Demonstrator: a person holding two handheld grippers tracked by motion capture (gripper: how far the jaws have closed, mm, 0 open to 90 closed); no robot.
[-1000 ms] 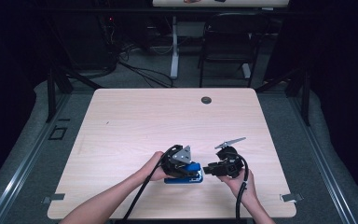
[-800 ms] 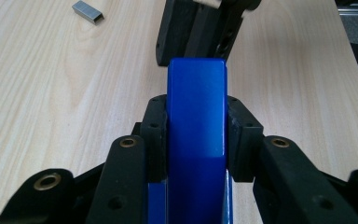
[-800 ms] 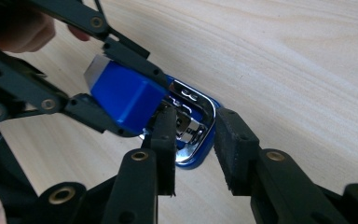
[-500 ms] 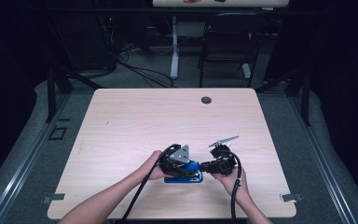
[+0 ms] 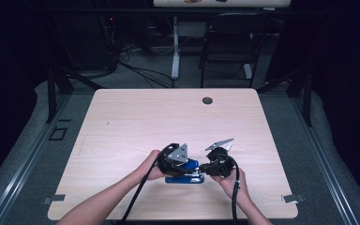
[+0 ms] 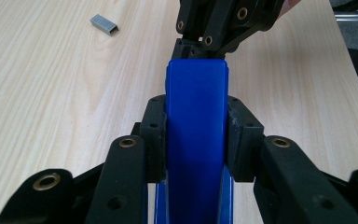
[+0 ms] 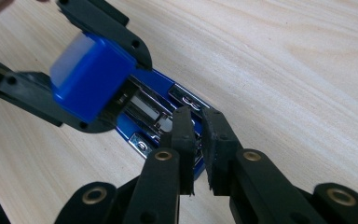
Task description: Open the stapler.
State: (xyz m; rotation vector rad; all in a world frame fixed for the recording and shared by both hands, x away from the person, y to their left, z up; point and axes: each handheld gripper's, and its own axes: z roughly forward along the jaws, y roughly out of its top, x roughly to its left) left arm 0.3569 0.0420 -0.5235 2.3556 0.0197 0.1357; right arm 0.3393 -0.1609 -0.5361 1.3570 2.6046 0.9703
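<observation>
stapler held open near table's front edge

while my left gripper point(image 6: 196, 135) clamps the blue stapler point(image 6: 196, 140) top, my right gripper point(image 7: 198, 135), jaws nearly together w/ nothing between, noses into its metal tray point(image 7: 154, 114). loose staple strip point(image 6: 105, 24) lies nearby.

Room round the left gripper point(image 5: 180, 165): its jaws sit tight on both sides of the raised lid of the blue plastic stapler point(image 6: 196, 135), no gap either side. Straight ahead the right gripper point(image 7: 196, 140) blocks the way, tips at the stapler's open metal channel, prob. touching it, view too close to be sure. Ahead-left of the left gripper lies a small grey metal staple strip point(image 6: 105, 24); otherwise bare light wooden table point(image 5: 136, 117). Far edge: small black round grommet point(image 5: 207, 100), well apart.
</observation>
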